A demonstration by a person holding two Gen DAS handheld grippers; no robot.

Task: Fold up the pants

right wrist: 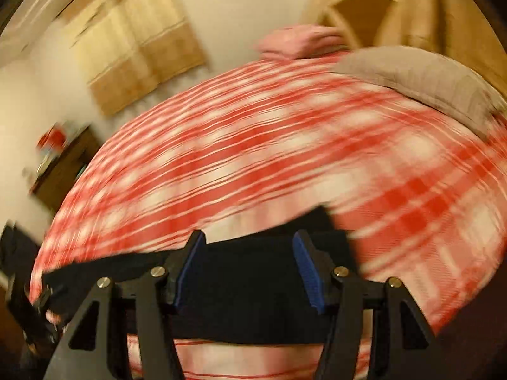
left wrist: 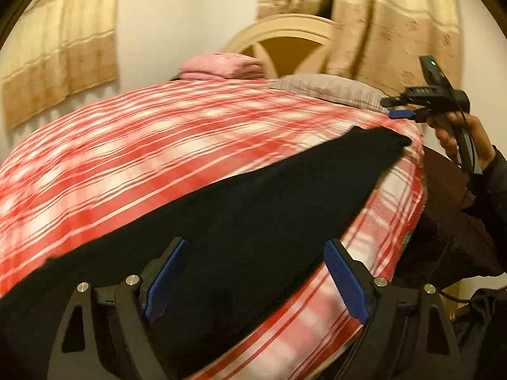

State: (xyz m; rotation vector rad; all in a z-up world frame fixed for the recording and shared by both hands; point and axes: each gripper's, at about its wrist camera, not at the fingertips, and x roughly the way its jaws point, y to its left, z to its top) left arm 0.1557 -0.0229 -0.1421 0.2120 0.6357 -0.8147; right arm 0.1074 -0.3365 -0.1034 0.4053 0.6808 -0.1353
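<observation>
The left gripper (left wrist: 256,272) hangs with fingers spread wide over the black pants (left wrist: 240,209), which lie stretched along the near edge of the red plaid bedspread (left wrist: 158,145). The right gripper (right wrist: 248,269) seems likewise released over the blurred pants; a grey pillow (right wrist: 418,79) lies beyond.

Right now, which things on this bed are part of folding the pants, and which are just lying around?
Part of the job:
black pants, spread along the bed's near edge
left tool, open over the pants
right tool, open over the pants

Just lying about:
pink folded cloth
grey pillow
red plaid bedspread
curtains
</observation>
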